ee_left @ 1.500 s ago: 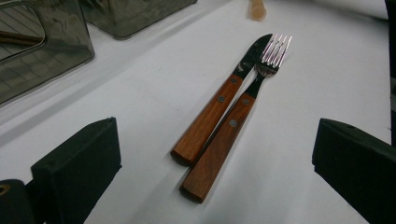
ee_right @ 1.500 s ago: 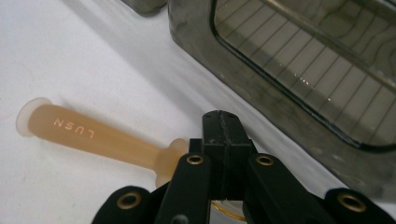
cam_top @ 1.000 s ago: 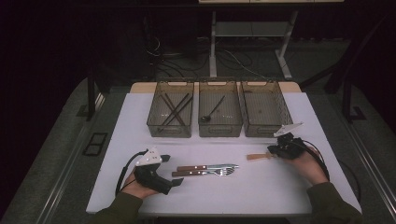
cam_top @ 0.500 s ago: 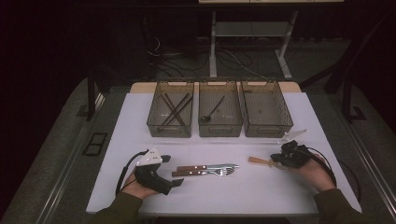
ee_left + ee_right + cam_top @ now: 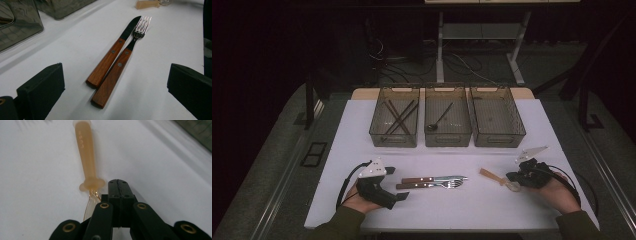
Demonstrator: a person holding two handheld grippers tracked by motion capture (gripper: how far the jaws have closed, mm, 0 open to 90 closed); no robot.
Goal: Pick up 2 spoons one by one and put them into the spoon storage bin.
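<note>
Small spoon (image 5: 87, 157) | translucent amber plastic handle with a flared collar, clear bowl (image 5: 513, 186) | lying flat on the white table, near its right front | handle pointing left and slightly away toward the bins, bowl toward the right edge.

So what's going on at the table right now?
A person is sorting cutlery into three bins. The right gripper is shut, jaws together, down on the table beside a translucent orange spoon; whether it grips the bowl end is unclear. The left gripper rests open, facing a wooden-handled knife and fork lying side by side. The left bin holds chopsticks, the middle bin a dark spoon.
</note>
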